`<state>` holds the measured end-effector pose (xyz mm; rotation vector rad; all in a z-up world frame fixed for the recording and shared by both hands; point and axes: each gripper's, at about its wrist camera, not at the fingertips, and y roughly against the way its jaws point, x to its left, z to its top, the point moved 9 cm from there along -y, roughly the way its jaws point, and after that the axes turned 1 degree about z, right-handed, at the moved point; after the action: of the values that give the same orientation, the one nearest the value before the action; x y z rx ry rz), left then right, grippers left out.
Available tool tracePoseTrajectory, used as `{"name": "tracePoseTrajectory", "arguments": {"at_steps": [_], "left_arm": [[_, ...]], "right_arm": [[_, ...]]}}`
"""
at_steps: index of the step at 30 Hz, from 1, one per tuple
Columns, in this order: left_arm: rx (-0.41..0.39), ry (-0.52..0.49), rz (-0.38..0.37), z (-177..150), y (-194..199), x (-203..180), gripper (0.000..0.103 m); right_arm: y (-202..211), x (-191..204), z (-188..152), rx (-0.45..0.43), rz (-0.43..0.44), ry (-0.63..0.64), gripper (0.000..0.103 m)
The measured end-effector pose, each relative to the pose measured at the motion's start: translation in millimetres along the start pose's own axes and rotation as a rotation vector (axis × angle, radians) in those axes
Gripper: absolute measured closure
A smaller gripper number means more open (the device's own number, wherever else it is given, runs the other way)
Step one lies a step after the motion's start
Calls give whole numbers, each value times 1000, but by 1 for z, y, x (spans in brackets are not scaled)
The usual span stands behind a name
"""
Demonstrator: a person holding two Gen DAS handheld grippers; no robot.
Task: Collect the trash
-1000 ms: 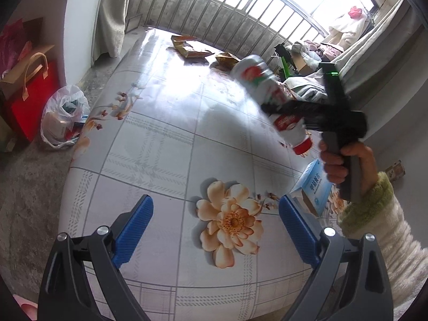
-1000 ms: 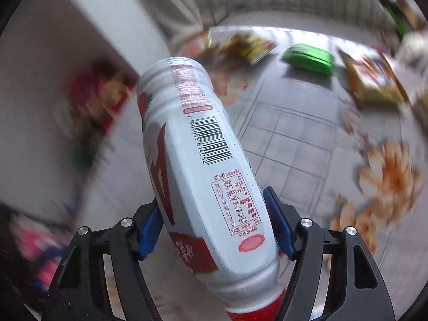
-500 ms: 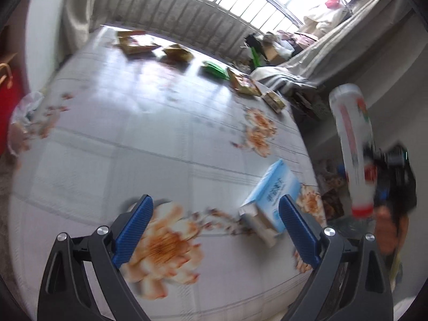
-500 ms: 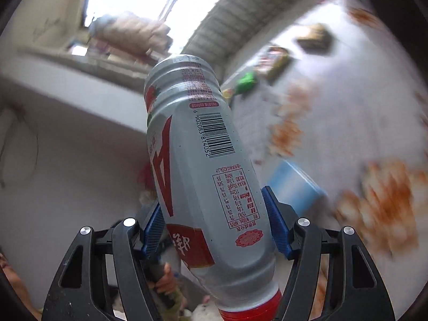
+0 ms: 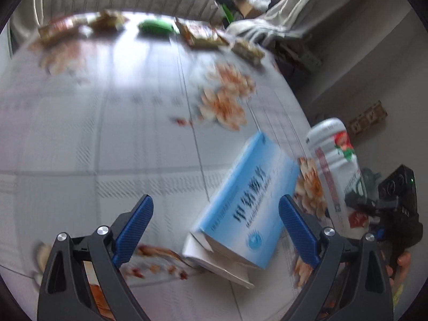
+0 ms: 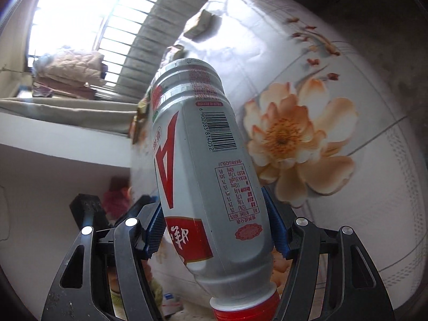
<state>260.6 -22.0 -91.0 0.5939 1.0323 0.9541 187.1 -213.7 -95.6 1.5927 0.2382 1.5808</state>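
Since a second ago: bottle (image 6: 206,165) carried from above the middle of the tabletop (image 5: 107,139) to beyond its right edge; left tool (image 5: 215,226) now over the blue box (image 5: 248,200). Bottle: white, red-capped, gripped at its lower body by right tool (image 6: 214,224), jaws just closing slightly; long axis near upright, base up and away, cap toward the camera, cap cut off by the frame edge. Left tool: jaws wide, nothing between the pads. Box: lying flat, open flap toward the camera. Far wrappers (image 5: 203,34): blurred, print unreadable. Hand (image 5: 401,264) on the right handle: partly hidden
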Motion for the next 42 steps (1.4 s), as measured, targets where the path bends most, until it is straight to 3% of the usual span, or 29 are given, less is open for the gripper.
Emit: {"name": "tracePoseTrajectory", "arguments": {"at_steps": [5,8,12,17,25,29,35,42], "left_arm": [[53,8,-90,-24,-2,-15,11],[44,-2,-115,-28,5,-24,11],[-22,-76,-15,-18,8,-30,11],[-27,-216,103,-5,-11,-40,10],[44,-376,180,-5,-43,-51,11],[55,-353,188,-5,-46,-49,24],[49,-309,206,-10,-37,-40,25],[33,-139,215,-32,-2,1,25]], "right_arm": [[3,-20,-7,-16,-101,17,41],[7,-30,-10,-25,-103,2,42],[9,-38,-11,-39,-113,0,41],[12,-42,-8,-40,-101,-6,41],[16,-44,-7,-35,-98,14,37],[16,-44,-8,-40,-103,27,39],[14,-40,-12,-37,-113,55,45],[5,-28,-23,-7,-124,108,45]]}}
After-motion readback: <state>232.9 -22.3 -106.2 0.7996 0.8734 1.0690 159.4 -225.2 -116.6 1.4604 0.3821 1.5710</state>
